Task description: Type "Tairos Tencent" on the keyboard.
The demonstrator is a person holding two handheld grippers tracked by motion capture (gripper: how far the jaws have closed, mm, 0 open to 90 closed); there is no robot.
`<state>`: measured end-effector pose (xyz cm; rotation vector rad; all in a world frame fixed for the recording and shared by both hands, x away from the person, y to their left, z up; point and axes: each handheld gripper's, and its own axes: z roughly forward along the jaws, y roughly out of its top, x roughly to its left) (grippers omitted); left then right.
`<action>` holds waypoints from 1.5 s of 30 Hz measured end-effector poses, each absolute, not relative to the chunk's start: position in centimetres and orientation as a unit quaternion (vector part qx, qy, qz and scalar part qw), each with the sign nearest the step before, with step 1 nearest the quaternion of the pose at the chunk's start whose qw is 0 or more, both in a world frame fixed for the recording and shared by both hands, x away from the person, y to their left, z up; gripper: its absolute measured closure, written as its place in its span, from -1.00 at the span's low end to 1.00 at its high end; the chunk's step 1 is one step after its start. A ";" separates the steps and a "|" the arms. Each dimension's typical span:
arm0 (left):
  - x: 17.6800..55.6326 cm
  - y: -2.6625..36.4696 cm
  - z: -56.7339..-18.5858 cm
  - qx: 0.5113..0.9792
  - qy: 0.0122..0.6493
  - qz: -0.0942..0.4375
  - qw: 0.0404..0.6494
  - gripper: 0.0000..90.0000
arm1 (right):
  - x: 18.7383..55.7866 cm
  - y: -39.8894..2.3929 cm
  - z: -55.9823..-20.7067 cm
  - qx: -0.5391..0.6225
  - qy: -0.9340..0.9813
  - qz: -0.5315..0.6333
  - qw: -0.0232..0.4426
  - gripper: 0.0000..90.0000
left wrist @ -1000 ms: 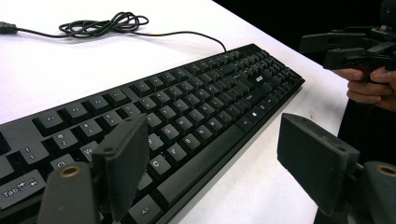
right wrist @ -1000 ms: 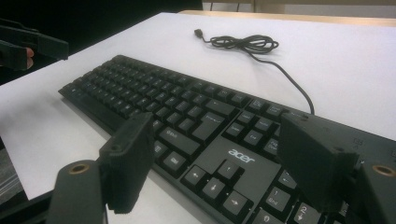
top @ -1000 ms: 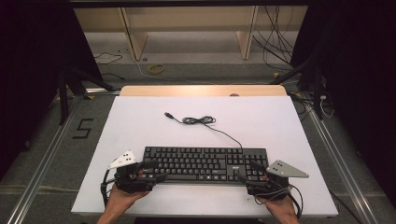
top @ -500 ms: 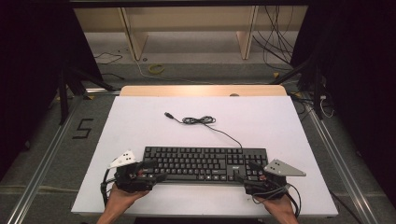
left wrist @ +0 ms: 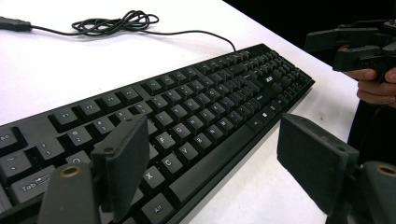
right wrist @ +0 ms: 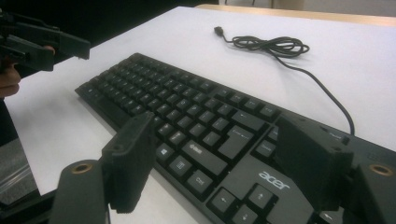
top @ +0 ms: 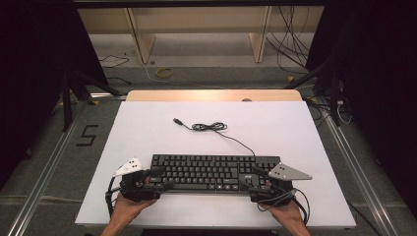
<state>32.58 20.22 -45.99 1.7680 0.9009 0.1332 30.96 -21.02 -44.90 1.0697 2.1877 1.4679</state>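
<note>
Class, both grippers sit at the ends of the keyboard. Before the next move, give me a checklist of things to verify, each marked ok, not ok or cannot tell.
1. Left gripper open, jaws straddling the front edge of the keyboard: ok.
2. Right gripper open over the keyboard's right end: ok.
3. Jaws touching the keyboard: cannot tell.
4. Keyboard lying flat on the white table: ok.
5. Cable loose, coiled behind the keyboard, away from both grippers: ok.
6. USB plug free on the table, not plugged in: ok.
</note>
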 end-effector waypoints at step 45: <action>33.7 22.2 -46.7 0.760 0.441 0.092 0.468 0.13 | 37.1 -10.4 -44.4 0.329 0.825 0.451 0.087 0.44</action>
